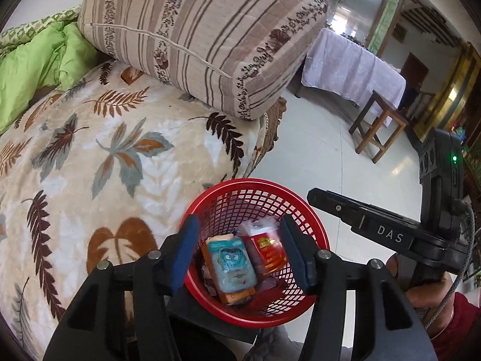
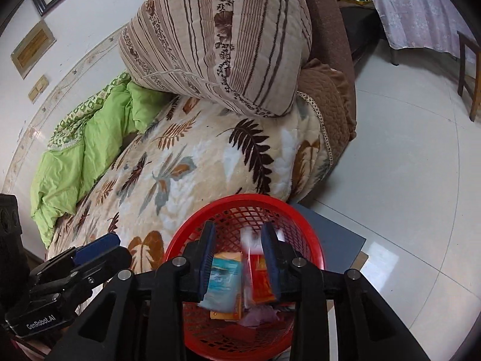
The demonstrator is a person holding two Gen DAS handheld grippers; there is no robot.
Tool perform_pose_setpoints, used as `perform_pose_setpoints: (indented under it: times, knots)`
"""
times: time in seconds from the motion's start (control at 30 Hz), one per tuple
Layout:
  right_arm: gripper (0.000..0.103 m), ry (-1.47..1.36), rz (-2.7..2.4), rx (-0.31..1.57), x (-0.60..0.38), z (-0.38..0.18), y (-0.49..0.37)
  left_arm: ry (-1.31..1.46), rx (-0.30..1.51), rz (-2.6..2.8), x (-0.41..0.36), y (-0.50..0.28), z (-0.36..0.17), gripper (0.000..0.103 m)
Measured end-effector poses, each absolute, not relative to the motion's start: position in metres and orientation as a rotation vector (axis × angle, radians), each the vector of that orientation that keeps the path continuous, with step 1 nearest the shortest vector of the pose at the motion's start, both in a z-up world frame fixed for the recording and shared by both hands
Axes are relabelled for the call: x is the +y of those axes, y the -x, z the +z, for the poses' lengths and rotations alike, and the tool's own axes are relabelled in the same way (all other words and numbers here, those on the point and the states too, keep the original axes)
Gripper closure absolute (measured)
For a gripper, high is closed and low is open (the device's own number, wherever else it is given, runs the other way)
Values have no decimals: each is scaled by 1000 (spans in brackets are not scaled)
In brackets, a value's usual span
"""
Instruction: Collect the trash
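Both claws are hanging over the red basket (image 1: 312, 228): the left claw (image 1: 237, 252) is gaping wide and gripping nothing, and the right claw (image 2: 239, 261) is standing apart too, nothing pinched. Down inside are lying a blue-faced orange packet (image 1: 231, 266) and, beside it, a red wrapper (image 1: 269, 251), the basket sitting against the leaf-patterned bed (image 1: 90, 156).

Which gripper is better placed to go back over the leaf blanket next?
Left. The left gripper hangs open on the bed side of the red basket, next to the leaf blanket; the right gripper sits toward the floor side.
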State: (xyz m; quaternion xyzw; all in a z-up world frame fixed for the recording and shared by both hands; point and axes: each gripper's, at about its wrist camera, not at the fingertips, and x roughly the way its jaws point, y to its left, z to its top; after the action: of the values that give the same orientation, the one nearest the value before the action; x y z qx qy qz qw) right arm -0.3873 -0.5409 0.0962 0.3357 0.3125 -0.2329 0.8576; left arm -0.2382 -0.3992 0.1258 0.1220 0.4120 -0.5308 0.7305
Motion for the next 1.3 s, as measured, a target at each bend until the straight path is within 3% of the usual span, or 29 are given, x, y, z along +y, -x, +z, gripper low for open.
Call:
perform_pose_setpoints:
  times: [0.13, 0.23, 0.4, 0.63, 0.9, 1.3]
  knots:
    - [58, -705, -487, 662, -536, 99, 385, -256, 875, -1130, -386, 233, 132, 47]
    - [56, -683, -488, 662, -527, 104, 381, -264, 831, -1087, -373, 230, 138, 44]
    - [44, -638, -514, 662, -507, 116, 376, -266, 736, -966, -337, 224, 151, 25]
    - [22, -554, -605, 664, -460, 127, 371, -259, 675, -815, -277, 211, 160, 13]
    - [17, -540, -671, 692, -409, 123, 373, -311, 585, -768, -231, 223, 162, 7]
    - [17, -463, -663, 745, -366, 130, 365, -290, 548, -770, -202, 229, 165, 7]
